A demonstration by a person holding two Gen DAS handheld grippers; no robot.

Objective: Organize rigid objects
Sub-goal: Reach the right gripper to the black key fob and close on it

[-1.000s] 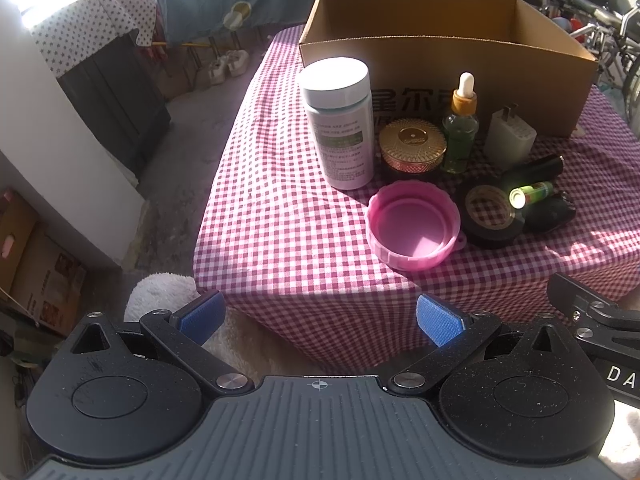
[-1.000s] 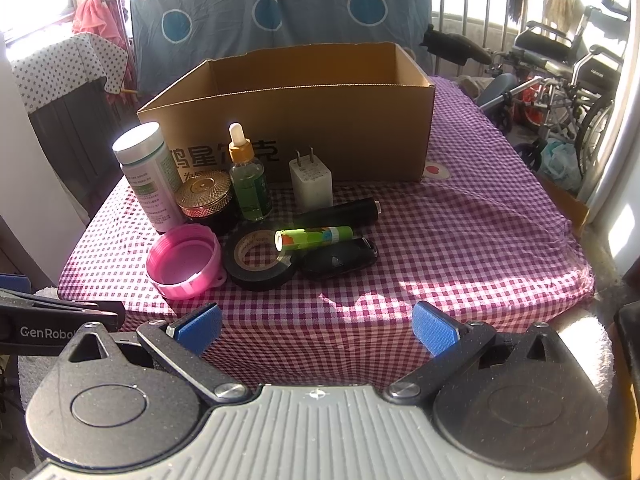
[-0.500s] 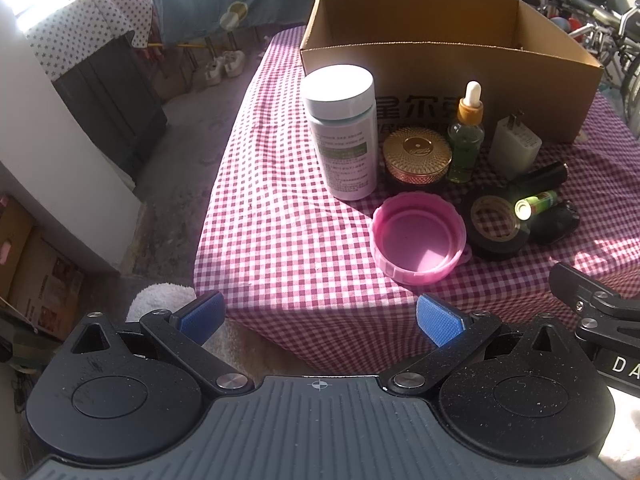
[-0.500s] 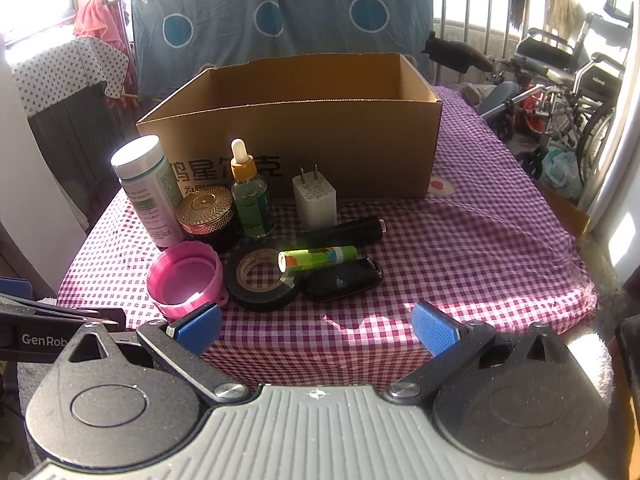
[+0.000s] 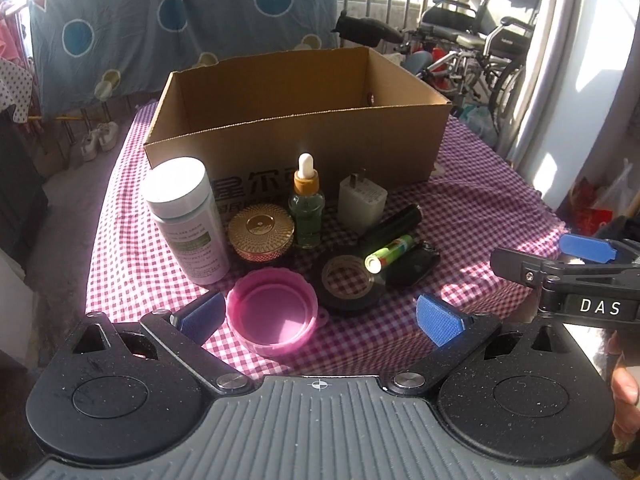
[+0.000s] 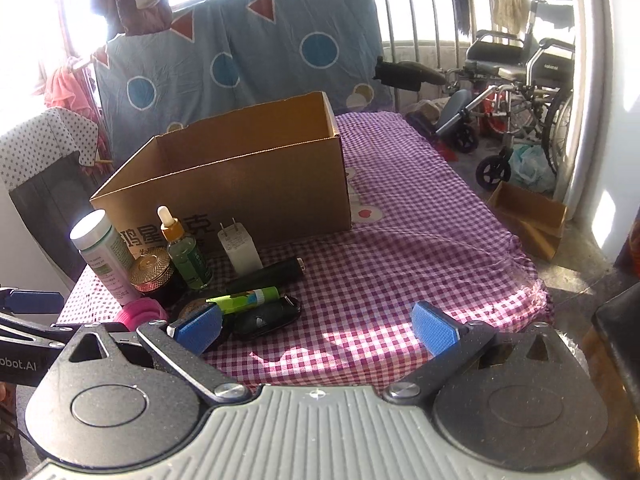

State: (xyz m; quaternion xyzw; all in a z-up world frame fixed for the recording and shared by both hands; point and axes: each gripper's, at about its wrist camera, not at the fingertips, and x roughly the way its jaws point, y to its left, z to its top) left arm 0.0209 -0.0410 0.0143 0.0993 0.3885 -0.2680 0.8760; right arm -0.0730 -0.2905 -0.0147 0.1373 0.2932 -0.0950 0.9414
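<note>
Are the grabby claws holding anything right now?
No. The left gripper is open around the pink lid without pinching it, and the right gripper is open and empty.

I see a matt brown cardboard box (image 5: pixel 296 128), a checked purple cloth table cover (image 5: pixel 472 216), and a glossy pink plastic lid (image 5: pixel 272 312).

One cardboard box (image 5: pixel 296 128), two bottles (image 5: pixel 188 220) (image 5: pixel 306 204), perhaps seven smaller items.

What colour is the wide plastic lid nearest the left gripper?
Pink wide plastic lid, lying open side up; clearest in the left wrist view.
</note>
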